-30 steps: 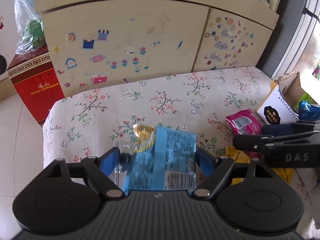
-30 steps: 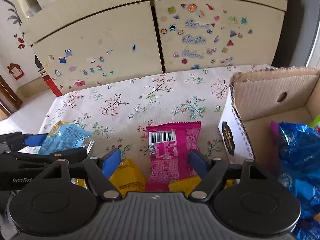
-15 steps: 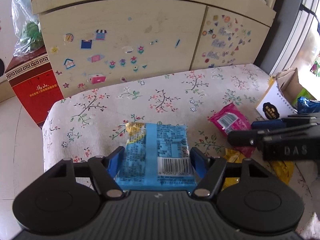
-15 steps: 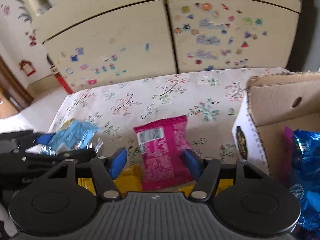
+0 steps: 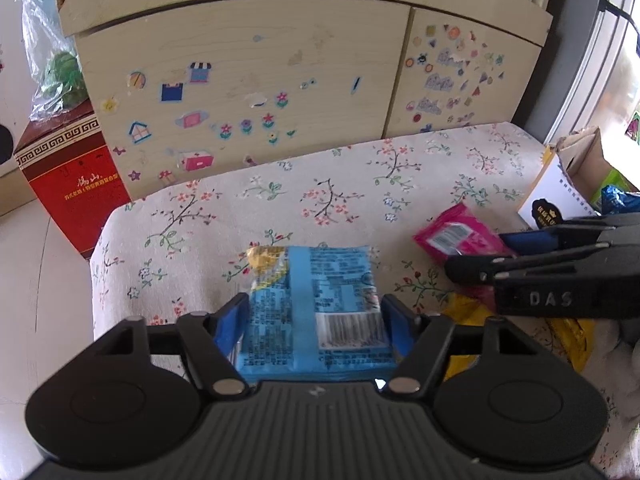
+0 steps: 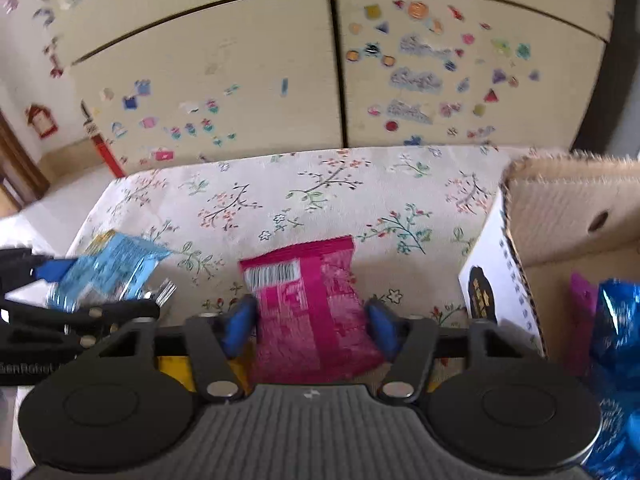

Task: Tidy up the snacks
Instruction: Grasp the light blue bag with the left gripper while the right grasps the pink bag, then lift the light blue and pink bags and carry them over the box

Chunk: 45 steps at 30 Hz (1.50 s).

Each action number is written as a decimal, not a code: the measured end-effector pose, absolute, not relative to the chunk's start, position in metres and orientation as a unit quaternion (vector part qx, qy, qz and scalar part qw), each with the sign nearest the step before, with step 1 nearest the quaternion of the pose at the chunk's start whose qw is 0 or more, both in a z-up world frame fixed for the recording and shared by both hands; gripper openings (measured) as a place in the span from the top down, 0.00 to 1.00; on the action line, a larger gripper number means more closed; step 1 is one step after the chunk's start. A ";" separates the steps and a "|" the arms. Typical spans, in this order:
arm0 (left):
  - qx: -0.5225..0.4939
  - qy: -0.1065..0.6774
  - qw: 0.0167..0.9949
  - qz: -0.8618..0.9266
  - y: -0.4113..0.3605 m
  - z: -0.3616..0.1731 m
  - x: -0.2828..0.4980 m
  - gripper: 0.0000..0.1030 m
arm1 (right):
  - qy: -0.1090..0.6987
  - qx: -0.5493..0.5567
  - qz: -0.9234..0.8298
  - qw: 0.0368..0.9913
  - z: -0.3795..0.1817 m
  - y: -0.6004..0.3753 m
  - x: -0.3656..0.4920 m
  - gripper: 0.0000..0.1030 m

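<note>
My left gripper is shut on a blue snack packet, its pads pressing both sides, just above the flowered cloth. The packet also shows at the left of the right wrist view. My right gripper is shut on a pink snack packet, its blue pads against both edges. The pink packet shows in the left wrist view, with the right gripper beside it. Yellow packets lie under the pink one.
A cardboard box stands at the right, holding shiny blue packets. A stickered wooden cabinet backs the cloth-covered surface. A red box stands on the floor at the left.
My left gripper closed in on the blue packet, which now lies flatter between the pads. My right gripper moved forward and closed its pads onto the pink packet.
</note>
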<state>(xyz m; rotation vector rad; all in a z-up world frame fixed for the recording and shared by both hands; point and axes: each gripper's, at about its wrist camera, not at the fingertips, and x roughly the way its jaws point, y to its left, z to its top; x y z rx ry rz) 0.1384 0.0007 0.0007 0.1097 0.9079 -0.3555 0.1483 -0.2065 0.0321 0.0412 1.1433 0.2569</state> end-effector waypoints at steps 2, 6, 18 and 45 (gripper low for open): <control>0.060 0.433 0.883 -0.170 -0.002 0.003 0.138 0.40 | 0.539 0.019 0.128 0.832 0.034 -0.205 0.146 0.48; 0.068 0.430 0.884 -0.168 -0.003 0.006 0.136 0.41 | 0.534 0.007 0.136 0.834 0.040 -0.203 0.143 0.50; 0.093 0.389 0.900 -0.172 -0.004 0.037 0.123 0.42 | 0.504 -0.007 0.159 0.849 0.078 -0.199 0.130 0.50; 0.133 0.349 0.903 -0.214 -0.043 0.067 0.071 0.42 | 0.474 -0.012 0.155 0.867 0.135 -0.238 0.082 0.50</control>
